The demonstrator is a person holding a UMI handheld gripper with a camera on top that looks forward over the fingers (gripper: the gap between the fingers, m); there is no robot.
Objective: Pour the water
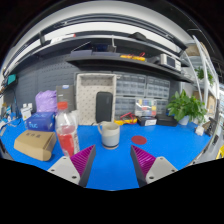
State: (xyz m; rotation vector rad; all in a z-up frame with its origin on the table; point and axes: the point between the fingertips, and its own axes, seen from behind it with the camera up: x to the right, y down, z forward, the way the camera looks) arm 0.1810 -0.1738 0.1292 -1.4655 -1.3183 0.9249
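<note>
A clear plastic bottle (67, 131) with a red cap and red label stands on the blue table (150, 150), just beyond my left finger. To its right, straight ahead of the fingers, is a white cup (110, 134) with a dark rim at its base. My gripper (113, 160) is open, its purple pads (84, 158) spread wide with only blue table between them. Neither the bottle nor the cup touches the fingers.
A cardboard box (35, 145) lies left of the bottle, with a blue box (41, 121) and a purple bag (46, 100) behind it. A red disc (138, 141) lies right of the cup. A green plant (188, 106) stands far right. Shelves line the back wall.
</note>
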